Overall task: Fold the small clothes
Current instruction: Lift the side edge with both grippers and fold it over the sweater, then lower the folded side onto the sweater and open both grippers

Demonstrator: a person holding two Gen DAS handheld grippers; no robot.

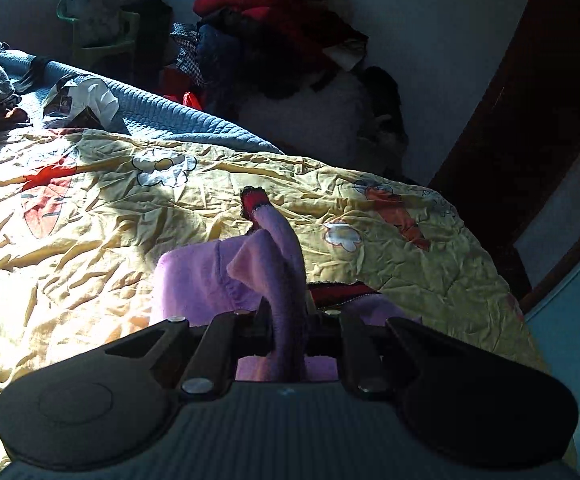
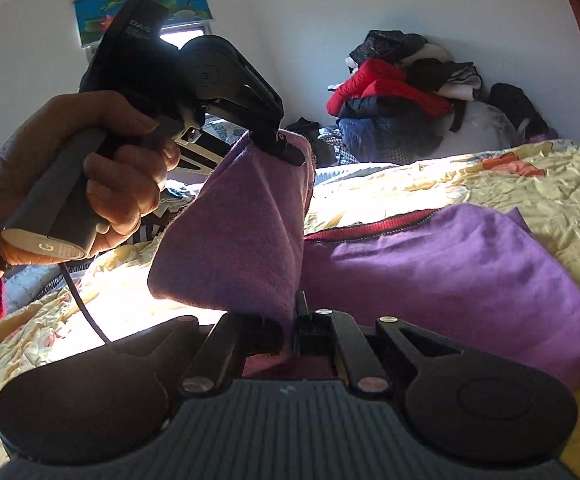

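Note:
A small purple garment (image 2: 450, 272) with a red and black trimmed edge (image 2: 370, 226) lies on the yellow patterned bedsheet (image 2: 530, 200). My left gripper (image 1: 288, 316) is shut on a bunched fold of the garment (image 1: 282, 264); it also shows in the right wrist view (image 2: 286, 148), holding a corner up off the bed. My right gripper (image 2: 290, 328) is shut on the lower edge of the same lifted flap (image 2: 242, 232). The flap hangs stretched between the two grippers, while the other part of the garment lies flat on the bed.
A blue quilted blanket (image 1: 170, 116) and crumpled clothes (image 1: 82, 100) lie at the far side of the bed. A big pile of red and dark jackets (image 2: 402, 96) stands against the wall. A green chair (image 1: 102, 36) and a dark wooden door (image 1: 530, 120) are behind.

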